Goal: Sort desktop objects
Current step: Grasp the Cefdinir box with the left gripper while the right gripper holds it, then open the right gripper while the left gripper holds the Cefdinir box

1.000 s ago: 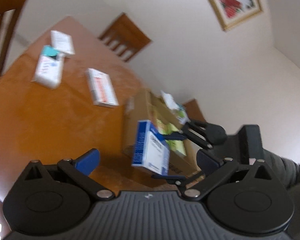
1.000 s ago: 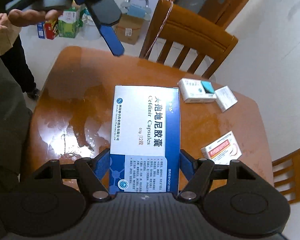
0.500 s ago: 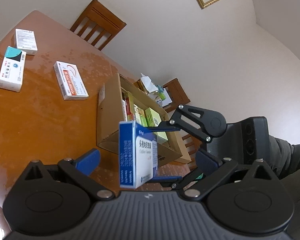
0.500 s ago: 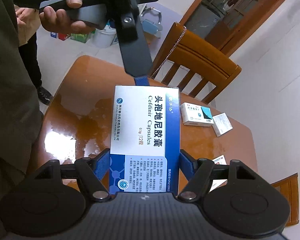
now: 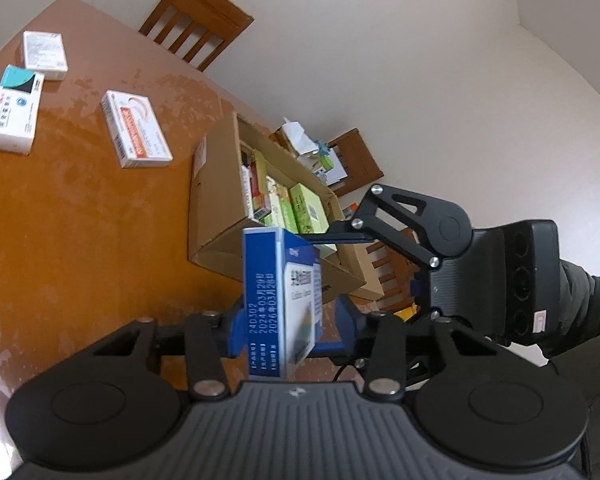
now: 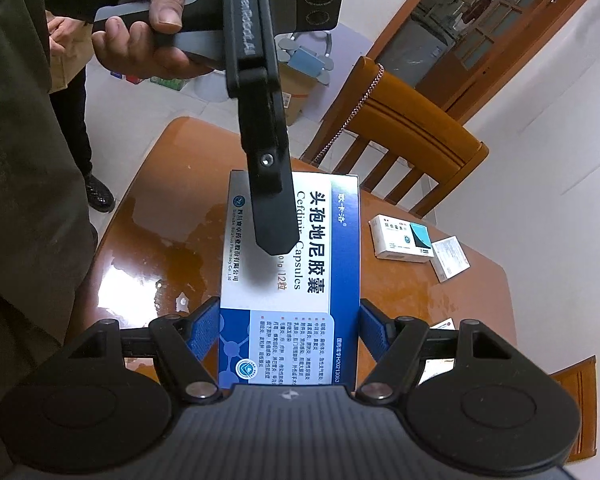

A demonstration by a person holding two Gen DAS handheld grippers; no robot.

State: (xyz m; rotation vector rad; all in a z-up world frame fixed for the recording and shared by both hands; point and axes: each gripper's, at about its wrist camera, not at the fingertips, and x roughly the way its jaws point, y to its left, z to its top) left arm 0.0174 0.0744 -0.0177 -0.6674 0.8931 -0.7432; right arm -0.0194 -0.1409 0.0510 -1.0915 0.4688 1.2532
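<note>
The table (image 6: 148, 240) is glossy varnished wood that mirrors the light. The blue-and-white medicine box (image 6: 300, 272) is smooth printed card. The open carton (image 5: 216, 200) is matt brown cardboard. The tongs' fingers (image 6: 204, 332) wear ribbed blue pads.

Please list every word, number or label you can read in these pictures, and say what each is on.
"Cefdinir Capsules": face of the blue and white medicine box.
"12": same face.
"240302": narrow side of that box.
"GenRobot.AI", roughly: body of the left gripper.
Print on the three boxes on the table and those in the cardboard box: too small.
</note>
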